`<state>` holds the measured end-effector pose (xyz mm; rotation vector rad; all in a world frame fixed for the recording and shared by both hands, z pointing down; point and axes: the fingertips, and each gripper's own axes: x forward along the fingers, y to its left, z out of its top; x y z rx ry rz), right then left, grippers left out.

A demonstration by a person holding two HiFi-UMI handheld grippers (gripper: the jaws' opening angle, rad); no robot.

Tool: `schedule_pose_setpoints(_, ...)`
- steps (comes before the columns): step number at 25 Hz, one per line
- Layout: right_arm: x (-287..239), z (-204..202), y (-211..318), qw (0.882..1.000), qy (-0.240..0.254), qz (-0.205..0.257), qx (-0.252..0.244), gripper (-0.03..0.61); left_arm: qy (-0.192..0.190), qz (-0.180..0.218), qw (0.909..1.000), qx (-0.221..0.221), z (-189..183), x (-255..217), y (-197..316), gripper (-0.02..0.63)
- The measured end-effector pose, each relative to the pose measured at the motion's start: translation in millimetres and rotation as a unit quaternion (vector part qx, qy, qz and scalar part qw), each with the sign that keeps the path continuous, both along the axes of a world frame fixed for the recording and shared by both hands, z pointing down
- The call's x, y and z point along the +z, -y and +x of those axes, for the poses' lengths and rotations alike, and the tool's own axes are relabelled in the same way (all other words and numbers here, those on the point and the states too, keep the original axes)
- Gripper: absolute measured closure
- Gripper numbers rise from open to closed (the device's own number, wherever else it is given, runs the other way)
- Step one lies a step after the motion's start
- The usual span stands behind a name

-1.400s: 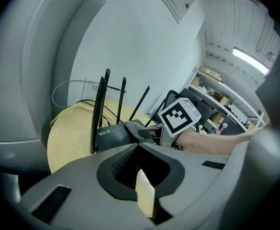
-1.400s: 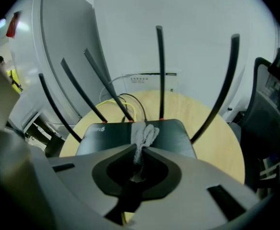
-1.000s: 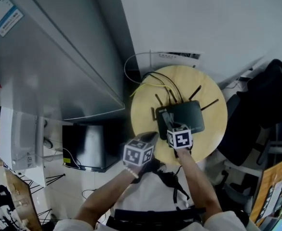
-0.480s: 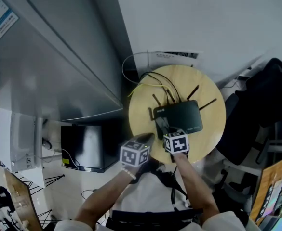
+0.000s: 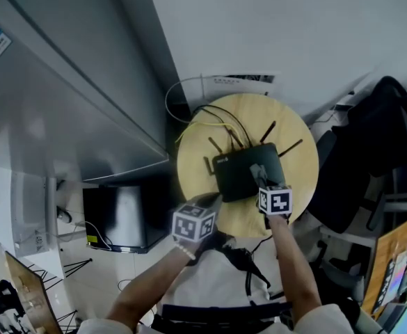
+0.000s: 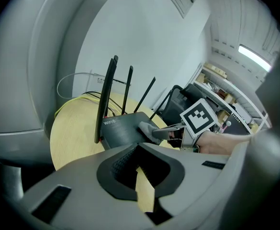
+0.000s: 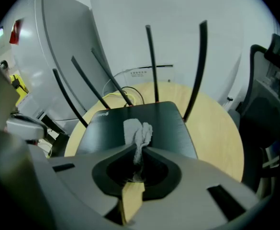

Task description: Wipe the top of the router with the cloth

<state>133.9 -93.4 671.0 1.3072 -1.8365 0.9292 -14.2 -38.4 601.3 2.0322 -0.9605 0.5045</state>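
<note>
A black router (image 5: 232,175) with several upright antennas sits on a round wooden table (image 5: 295,157). My right gripper (image 5: 261,178) reaches over it from the near side, shut on a small grey cloth (image 5: 258,168). In the right gripper view the cloth (image 7: 136,130) hangs from the closed right gripper (image 7: 140,150) and lies on the router's top (image 7: 171,123), about mid-width. My left gripper (image 5: 213,200) hovers over the table's near-left edge, off the router. The left gripper (image 6: 139,147) looks shut with nothing in it. Its view shows the router (image 6: 122,129), the cloth (image 6: 147,127) and the right gripper (image 6: 162,132).
Yellow and black cables (image 5: 220,120) run off the back of the router toward the white wall. A tall grey cabinet (image 5: 71,96) stands to the left, with a dark box (image 5: 120,214) on the floor below. A black chair (image 5: 377,138) crowds the table's right side.
The right gripper has slid the cloth rightward across the router's top, from its left part to past the middle. The left gripper has stayed where it was.
</note>
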Motion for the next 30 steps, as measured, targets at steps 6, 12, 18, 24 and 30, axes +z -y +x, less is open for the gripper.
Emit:
schedule_pose_setpoints(6, 2.2, 43.6, 1.3, 0.999, -0.019, 0.000, 0.029, 0.545, -0.002, 0.003, 0.9999, 0.010, 9.7, -3.7, 1.3, 0.617)
schedule_pose_setpoints(12, 3.7, 71.0, 3.0, 0.998, -0.039, 0.003, 0.045, 0.545, 0.003, -0.002, 0.9999, 0.011, 10.0, -2.6, -2.4, 0.617)
schedule_pose_setpoints(18, -3.4, 98.7, 3.2, 0.996, -0.049, 0.014, 0.075, 0.545, 0.007, -0.002, 0.9999, 0.008, 7.3, -1.3, -3.7, 0.617)
schedule_pose_setpoints(24, 0.5, 99.5, -12.0, 0.995, -0.042, 0.011, 0.088, 0.545, 0.002, 0.000, 1.0000, 0.007, 8.3, -1.3, -6.4, 0.617)
schedule_pose_setpoints(30, 4.0, 76.2, -22.7, 0.997, -0.028, 0.005, 0.071, 0.545, 0.005, -0.002, 1.0000, 0.001, 5.9, 0.4, -9.6, 0.617)
